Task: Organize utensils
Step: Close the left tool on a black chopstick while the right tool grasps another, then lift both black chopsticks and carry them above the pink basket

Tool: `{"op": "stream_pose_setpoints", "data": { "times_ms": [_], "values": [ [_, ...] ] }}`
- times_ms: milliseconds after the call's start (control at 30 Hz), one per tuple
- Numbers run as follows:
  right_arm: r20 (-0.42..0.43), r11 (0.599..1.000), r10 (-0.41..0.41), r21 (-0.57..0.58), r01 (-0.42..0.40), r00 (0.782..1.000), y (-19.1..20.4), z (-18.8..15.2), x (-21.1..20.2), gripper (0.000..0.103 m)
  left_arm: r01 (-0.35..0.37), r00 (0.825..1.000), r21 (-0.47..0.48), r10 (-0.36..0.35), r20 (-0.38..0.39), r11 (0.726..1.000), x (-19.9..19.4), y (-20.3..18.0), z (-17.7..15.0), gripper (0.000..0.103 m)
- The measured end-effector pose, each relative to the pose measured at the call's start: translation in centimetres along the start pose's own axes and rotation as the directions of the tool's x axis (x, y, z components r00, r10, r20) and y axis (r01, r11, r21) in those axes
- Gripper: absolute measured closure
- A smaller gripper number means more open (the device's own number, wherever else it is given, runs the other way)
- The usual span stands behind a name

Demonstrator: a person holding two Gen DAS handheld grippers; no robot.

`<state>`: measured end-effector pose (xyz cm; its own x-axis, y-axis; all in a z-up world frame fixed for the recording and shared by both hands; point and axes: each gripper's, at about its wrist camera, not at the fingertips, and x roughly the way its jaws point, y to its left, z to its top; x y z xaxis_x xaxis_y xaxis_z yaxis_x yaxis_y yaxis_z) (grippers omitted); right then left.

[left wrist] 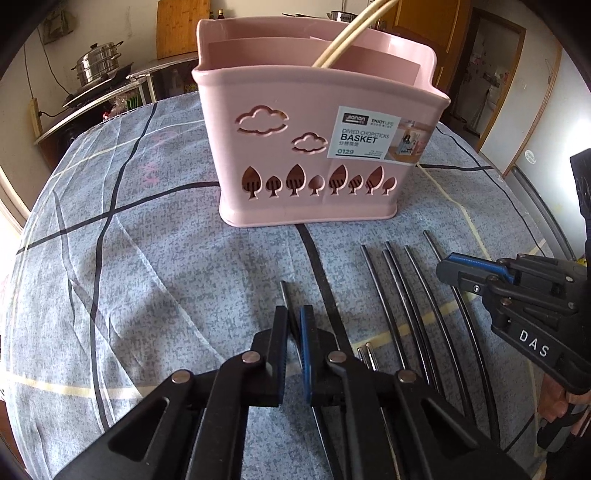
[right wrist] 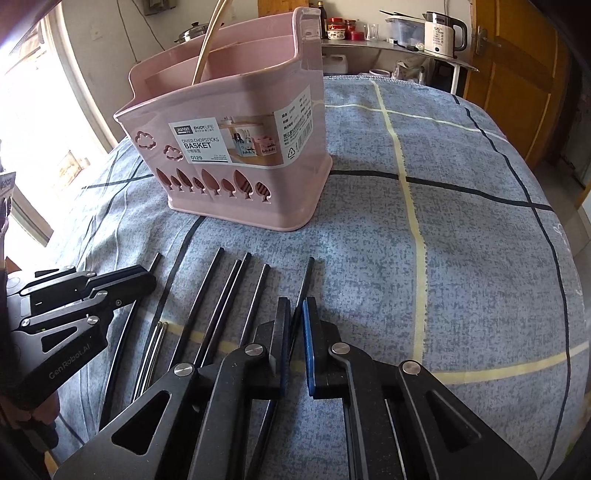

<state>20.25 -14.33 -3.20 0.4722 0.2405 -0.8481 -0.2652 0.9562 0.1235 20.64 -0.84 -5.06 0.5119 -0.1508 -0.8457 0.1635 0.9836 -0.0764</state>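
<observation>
Pink plastic divided chopstick basket (left wrist: 317,147) stands upper centre on the blue checked desk cloth (left wrist: 147,266), two pale wooden chopsticks (left wrist: 347,37) already inside. Black chopsticks (right wrist: 221,295) lie fanned below it, within reach. Left gripper (left wrist: 294,325) and right gripper (right wrist: 296,317): jaws narrowed, each apparently pinching one black chopstick.

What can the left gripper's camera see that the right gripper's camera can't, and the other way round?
Only the left wrist view shows the steel steamer pot on a stove. Only the right wrist view shows the white kettle and the jars on a shelf. Both show the pink basket holding light wooden chopsticks, the black chopsticks lying on the blue tablecloth, and each other's hand-held gripper: right hand-held gripper, left hand-held gripper.
</observation>
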Motion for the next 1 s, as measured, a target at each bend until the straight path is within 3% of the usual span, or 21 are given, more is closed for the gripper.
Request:
{"op": "stream_pose_setpoints", "data": {
  "times_ms": [400,767,1000],
  "values": [
    [0.164,0.998,0.058,-0.01,-0.057,0.985,0.4,1.0,-6.6,0.098,0.045,0.988,0.007,-0.046,0.145,0.999,-7.1,0.6,1.5,0.097],
    [0.347,0.997,0.073,-0.03,-0.066,0.935,0.7,1.7,-14.2,0.098,0.056,0.944,0.024,-0.061,0.325,0.998,-15.4,1.1,3.1,0.098],
    [0.434,0.998,0.07,-0.038,-0.059,0.898,0.6,1.7,-17.8,0.099,0.047,0.918,0.024,-0.053,0.392,0.999,-18.1,1.7,3.4,0.098]
  ]
}}
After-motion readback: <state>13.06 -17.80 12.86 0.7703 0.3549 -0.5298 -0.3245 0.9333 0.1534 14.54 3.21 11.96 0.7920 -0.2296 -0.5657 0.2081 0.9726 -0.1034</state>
